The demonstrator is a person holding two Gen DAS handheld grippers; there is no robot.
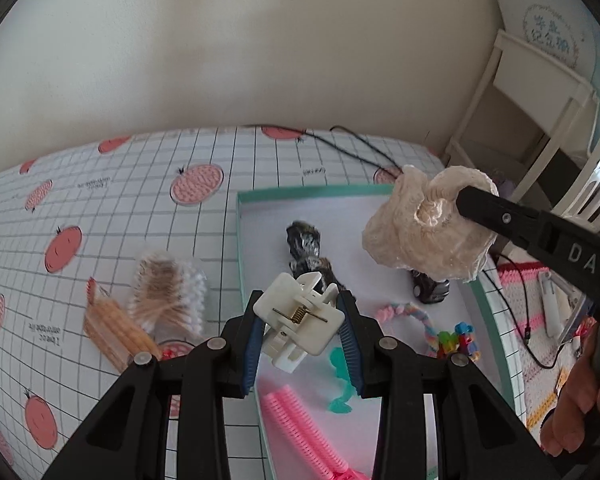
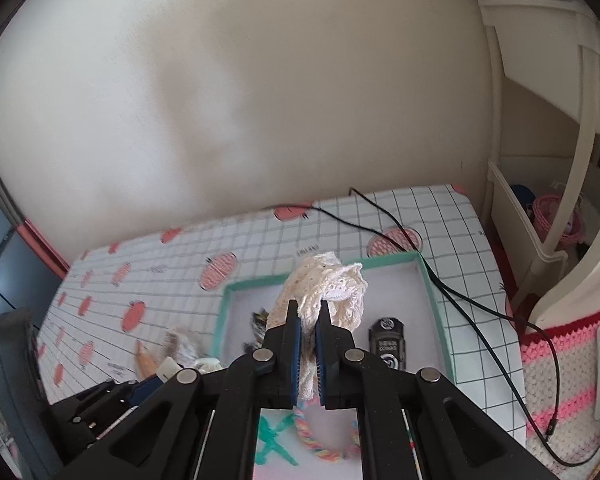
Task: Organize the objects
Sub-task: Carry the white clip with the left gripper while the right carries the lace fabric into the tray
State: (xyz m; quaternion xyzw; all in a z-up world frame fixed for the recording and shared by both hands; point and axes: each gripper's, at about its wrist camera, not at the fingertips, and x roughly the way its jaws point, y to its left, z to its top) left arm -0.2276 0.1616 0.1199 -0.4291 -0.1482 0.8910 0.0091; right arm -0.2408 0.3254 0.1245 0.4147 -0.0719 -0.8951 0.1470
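1. Left wrist: our left tool (image 1: 302, 322) clamps a white hair clip (image 1: 300, 316) over the teal-rimmed tray (image 1: 242, 240); up to its right hangs a cream lace scrunchie (image 1: 424, 226).
2. Right wrist: our right tool (image 2: 308, 344) pinches that scrunchie above the tray; a black item (image 2: 388, 346), perhaps a toy car, lies just right.

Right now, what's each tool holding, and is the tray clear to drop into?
Left tool shut on white clip. Right tool shut on cream lace scrunchie, above teal tray. Toy car and dark scrunchie already inside; open floor remains.
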